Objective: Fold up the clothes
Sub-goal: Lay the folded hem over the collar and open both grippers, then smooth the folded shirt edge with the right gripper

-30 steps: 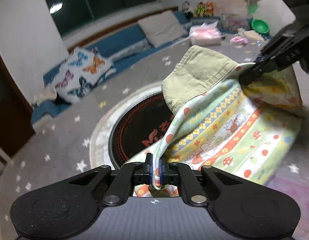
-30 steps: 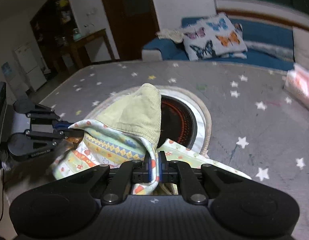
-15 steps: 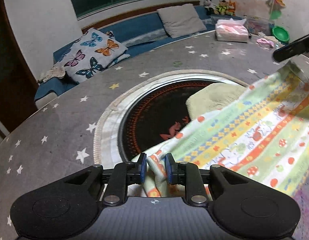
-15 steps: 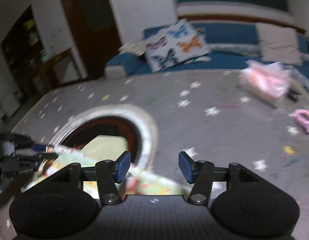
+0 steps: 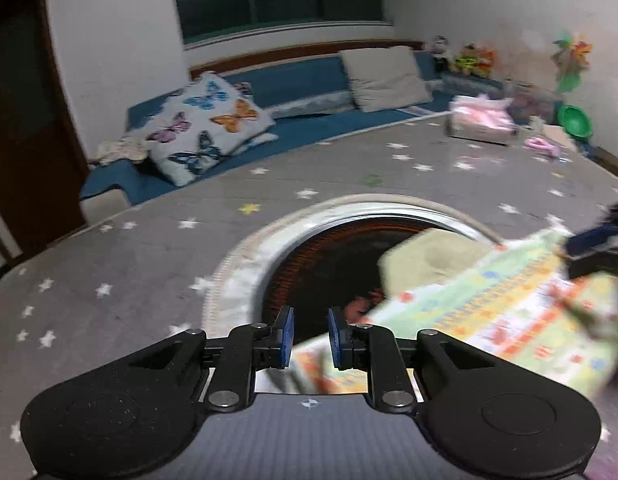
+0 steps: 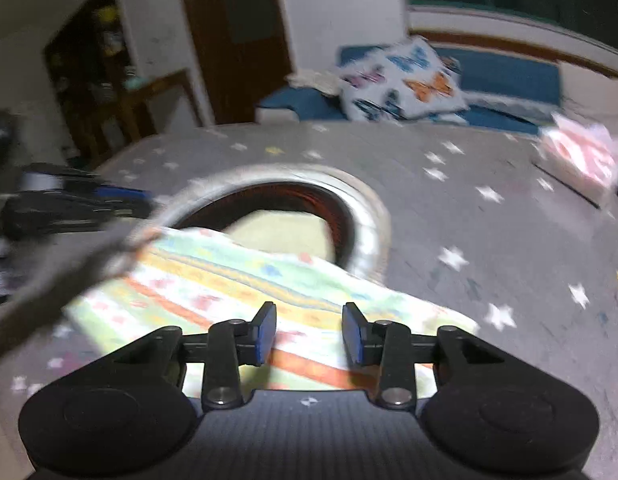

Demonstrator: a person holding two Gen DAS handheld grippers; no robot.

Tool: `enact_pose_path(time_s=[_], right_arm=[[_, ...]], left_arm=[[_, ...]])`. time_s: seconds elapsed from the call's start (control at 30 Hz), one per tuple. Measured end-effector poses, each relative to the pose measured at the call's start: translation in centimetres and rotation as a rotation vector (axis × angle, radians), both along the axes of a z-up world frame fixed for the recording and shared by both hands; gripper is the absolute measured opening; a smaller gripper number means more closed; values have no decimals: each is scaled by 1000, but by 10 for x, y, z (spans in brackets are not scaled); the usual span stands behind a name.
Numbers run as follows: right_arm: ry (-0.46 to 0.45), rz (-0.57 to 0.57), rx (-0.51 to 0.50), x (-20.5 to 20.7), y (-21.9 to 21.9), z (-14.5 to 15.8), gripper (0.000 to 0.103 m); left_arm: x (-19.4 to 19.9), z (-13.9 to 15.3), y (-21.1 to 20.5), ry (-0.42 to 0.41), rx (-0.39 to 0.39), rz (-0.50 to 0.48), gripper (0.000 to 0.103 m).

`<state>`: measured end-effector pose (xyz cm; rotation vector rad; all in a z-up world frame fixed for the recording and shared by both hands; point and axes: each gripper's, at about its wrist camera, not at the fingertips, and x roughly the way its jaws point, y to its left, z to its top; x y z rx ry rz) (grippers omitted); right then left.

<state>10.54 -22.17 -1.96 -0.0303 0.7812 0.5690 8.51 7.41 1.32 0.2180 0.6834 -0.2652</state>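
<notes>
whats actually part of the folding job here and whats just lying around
Part of the job:
- patterned garment, lying flat on the star rug
- left gripper, open, nothing in it
- right gripper, open, over the garment

Just lying about:
- butterfly pillow
- grey cushion
- pink pack
- green bowl
- round dark mat

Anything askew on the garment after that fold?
Somewhat. The garment lies flat on the star mat, but its plain green flap sticks out past the patterned layer over the dark round rug, so edges don't line up. Both claws, left and right, are open. Blur hides finer creases.
</notes>
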Motion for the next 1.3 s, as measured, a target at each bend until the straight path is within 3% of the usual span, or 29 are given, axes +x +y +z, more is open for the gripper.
enact_pose_path(time_s=[0.07, 0.1, 0.13, 0.3, 0.47, 0.7, 1.07, 1.2, 1.3], right_arm=[[42, -74, 16, 11, -15, -11, 20], [52, -100, 25, 13, -21, -14, 9], [56, -120, 34, 16, -24, -14, 7], [22, -82, 49, 18, -13, -3, 9], [15, 15, 50, 30, 22, -2, 9], [44, 23, 22, 48, 44, -20, 9], [12, 161, 12, 0, 69, -10, 17], [-37, 230, -24, -27, 86, -12, 32], [-80, 279, -51, -47, 97, -14, 37]], left_arm=[[-4, -2, -9, 15, -18, -41, 21], [-5, -4, -14, 25, -26, -63, 21], [-5, -6, -20, 35, -33, -86, 21], [6, -23, -52, 74, -8, -168, 22], [32, -35, -60, 122, -46, -147, 22], [31, -33, -49, 99, -93, -109, 22], [-55, -29, -24, 34, -59, -67, 22], [-77, -35, -11, 39, -64, -15, 22], [-88, -34, -1, 35, -91, 20, 22]])
